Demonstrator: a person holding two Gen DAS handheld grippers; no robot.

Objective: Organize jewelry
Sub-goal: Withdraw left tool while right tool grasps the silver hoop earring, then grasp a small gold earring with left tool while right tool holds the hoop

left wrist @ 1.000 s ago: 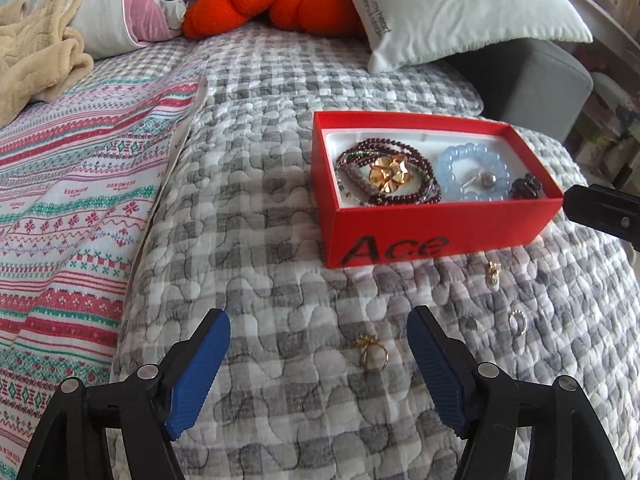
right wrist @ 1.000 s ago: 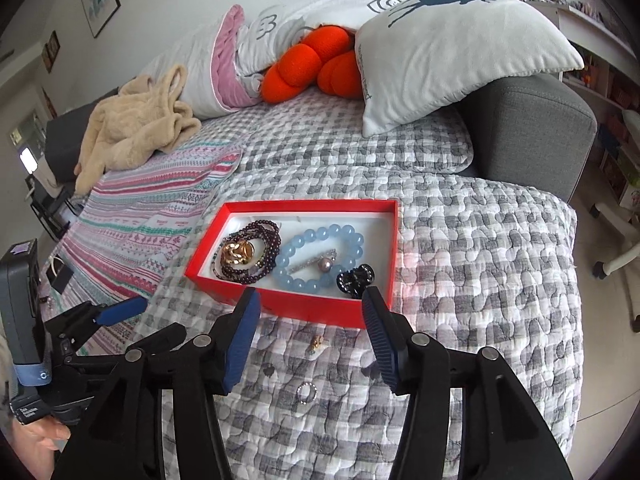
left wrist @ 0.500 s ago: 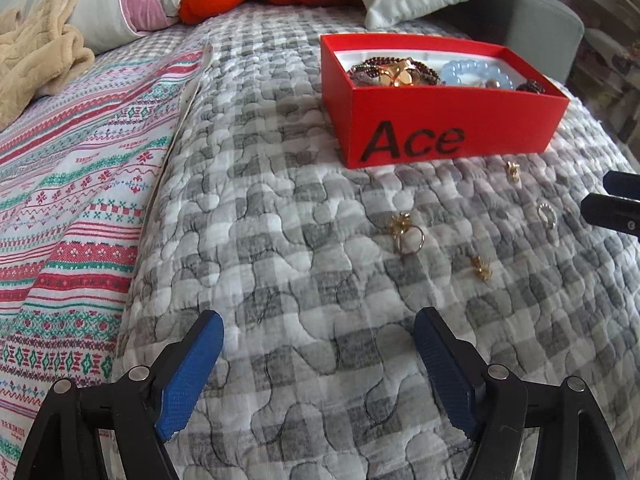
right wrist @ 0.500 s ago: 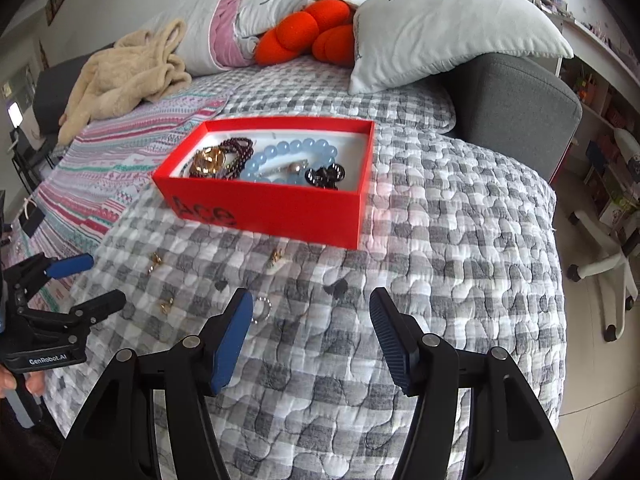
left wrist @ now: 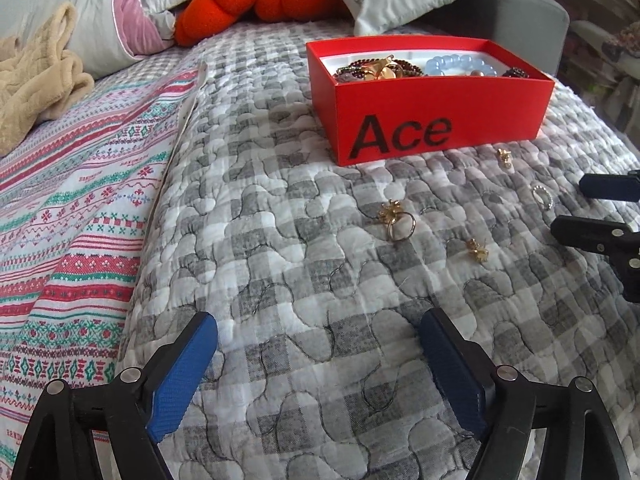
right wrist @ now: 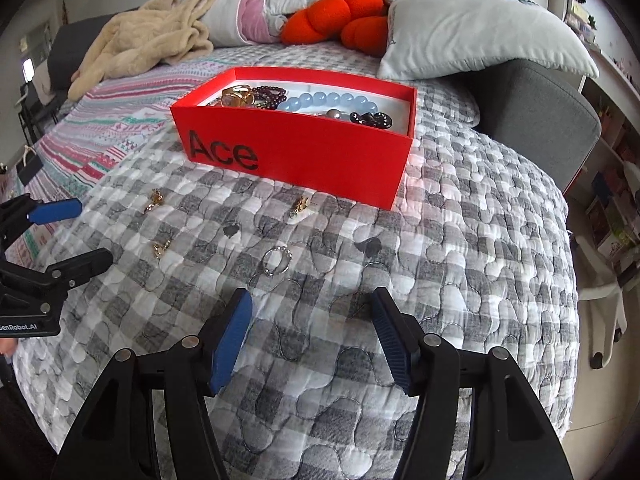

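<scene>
A red "Ace" box (left wrist: 436, 120) (right wrist: 296, 152) sits on the grey checked quilt and holds dark beads, a blue bead bracelet (right wrist: 328, 101) and gold pieces. Loose on the quilt in front of it lie a gold flower ring (left wrist: 396, 218) (right wrist: 154, 200), a gold earring (left wrist: 478, 250) (right wrist: 160, 248), a second gold earring (left wrist: 505, 157) (right wrist: 300, 205) and a silver ring (left wrist: 543, 196) (right wrist: 276, 261). My left gripper (left wrist: 318, 360) is open and empty, low over the quilt short of the flower ring. My right gripper (right wrist: 312, 328) is open and empty, just short of the silver ring.
A striped blanket (left wrist: 72, 208) covers the quilt's left side. Pillows (right wrist: 472, 32), an orange plush (right wrist: 344, 20) and a beige garment (right wrist: 148, 40) lie behind the box. The quilt drops off at the right toward a grey sofa arm (right wrist: 536, 120).
Both grippers have dropped lower toward the quilt and pulled back slightly, so the box now shows side-on. All the jewellery lies where it was. Both stay open.
</scene>
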